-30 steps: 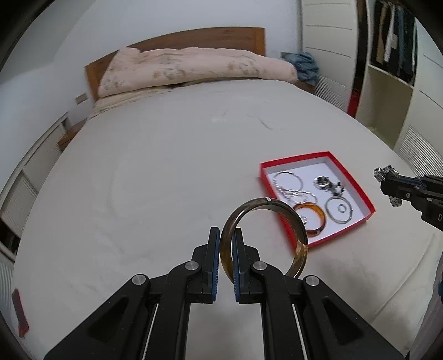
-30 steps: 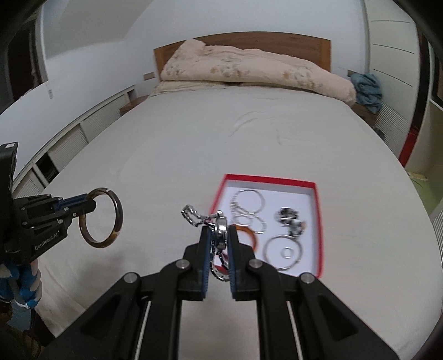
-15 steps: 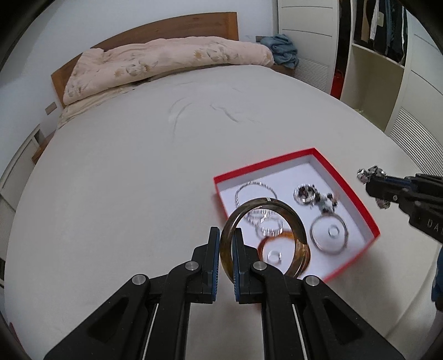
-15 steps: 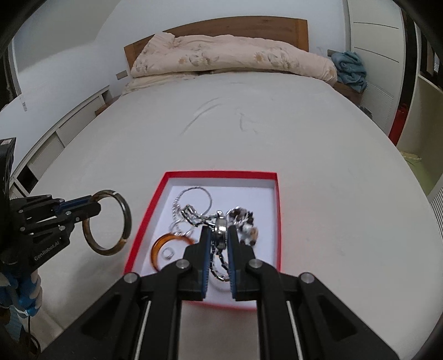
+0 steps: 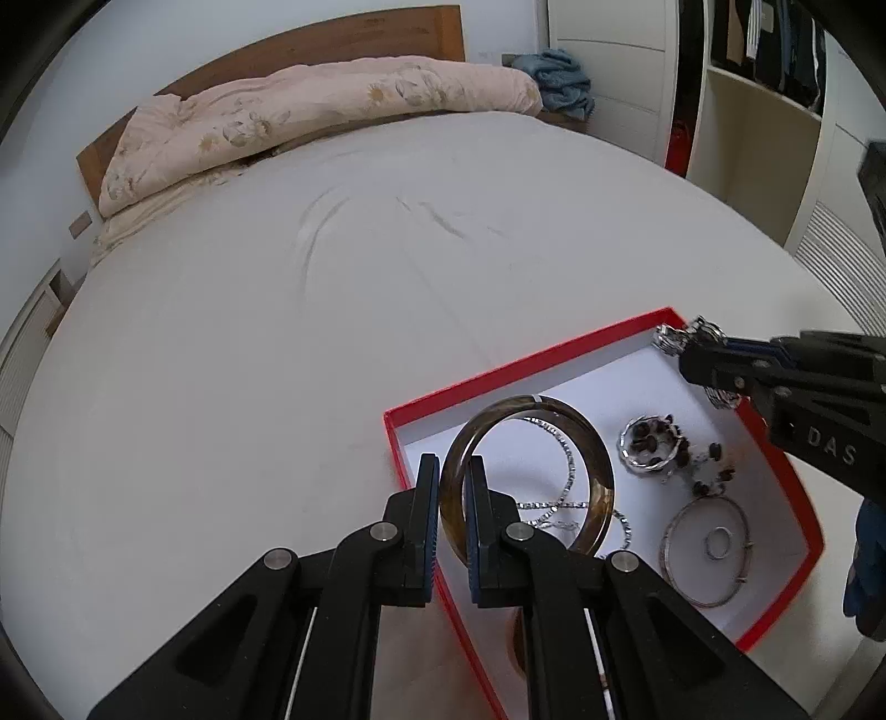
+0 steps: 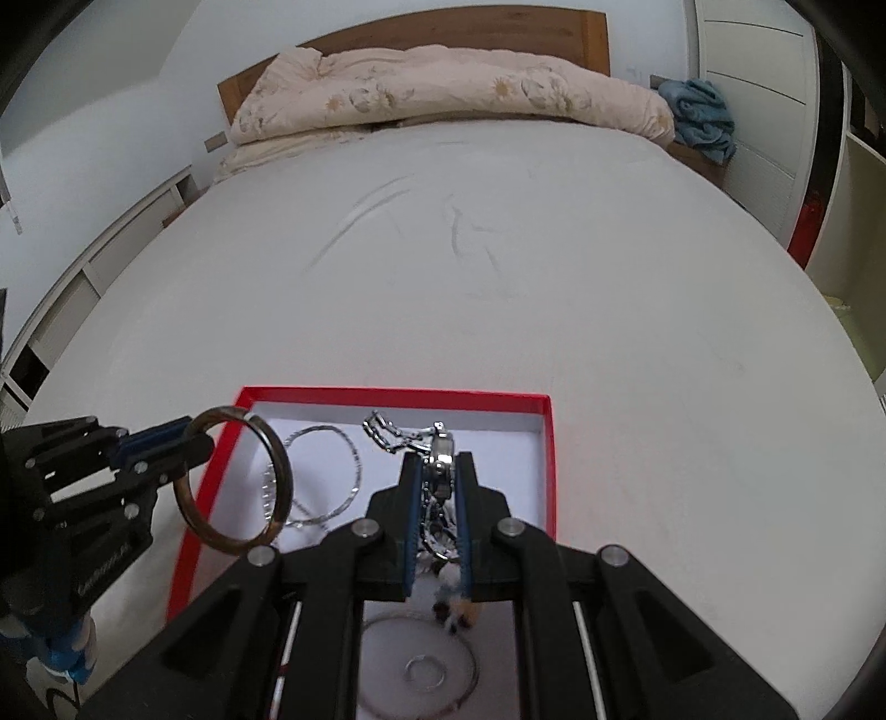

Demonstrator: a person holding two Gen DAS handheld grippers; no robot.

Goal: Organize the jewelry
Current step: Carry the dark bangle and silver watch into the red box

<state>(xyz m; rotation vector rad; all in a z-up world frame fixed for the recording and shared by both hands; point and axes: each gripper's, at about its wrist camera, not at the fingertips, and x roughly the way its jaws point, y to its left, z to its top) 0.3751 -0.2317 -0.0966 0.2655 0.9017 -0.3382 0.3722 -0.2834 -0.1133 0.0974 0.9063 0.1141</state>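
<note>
Bed: a wide bed (image 5: 332, 310) covered by a smooth off-white sheet with a few faint creases, filling most of both views.
Headboard: a brown wooden headboard (image 6: 443, 30) at the far end of the bed.
Bedding: a rolled pale pink duvet with a faded flower print (image 6: 454, 91) lying across the bed just in front of the headboard.
Beside the headboard: a crumpled blue cloth (image 5: 565, 83) on a low surface to its right.
Walls: plain white wall (image 6: 138, 83) behind and left of the headboard.
Right of the bed: white panelled wardrobe doors (image 6: 758, 72) and an open cream shelf unit with dark hanging clothes (image 5: 775, 55).
Left of the bed: low white cabinets (image 6: 83, 277) along the wall.
Light: soft and even.
</note>
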